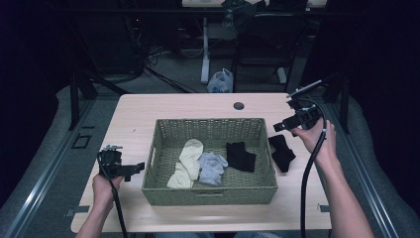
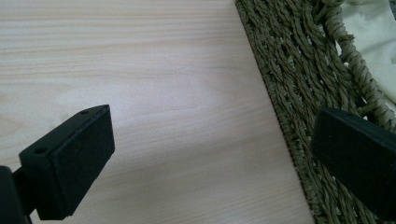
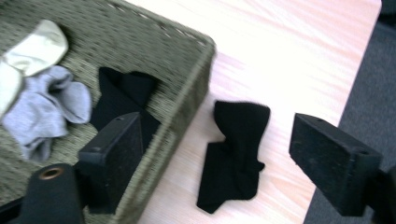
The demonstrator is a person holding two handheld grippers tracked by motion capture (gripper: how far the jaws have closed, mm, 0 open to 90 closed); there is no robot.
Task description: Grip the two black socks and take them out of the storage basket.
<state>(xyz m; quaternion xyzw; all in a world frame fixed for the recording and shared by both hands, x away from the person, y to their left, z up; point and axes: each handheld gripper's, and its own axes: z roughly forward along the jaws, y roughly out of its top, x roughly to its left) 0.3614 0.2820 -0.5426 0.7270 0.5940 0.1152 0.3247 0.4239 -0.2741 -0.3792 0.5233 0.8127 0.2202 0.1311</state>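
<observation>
1. Woven basket (image 1: pixel 163 148) sits mid-surface (image 1: pixel 198 101), holding a cream sock (image 1: pixel 187 161), grey sock (image 1: pixel 212 167) and black sock (image 1: pixel 240 156).
2. Another black sock (image 1: pixel 282 152) lies just right of the basket.
3. Right claw (image 1: pixel 277 127) hovers above it, left claw (image 1: pixel 134 170) sits beside the basket.

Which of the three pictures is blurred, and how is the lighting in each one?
High view: sharp but dim, with the room behind the table nearly black. Left gripper view: crisp wood grain and basket weave, evenly lit. Right gripper view: smeared by motion, the black sock soft-edged, the tabletop washed out bright.
</observation>
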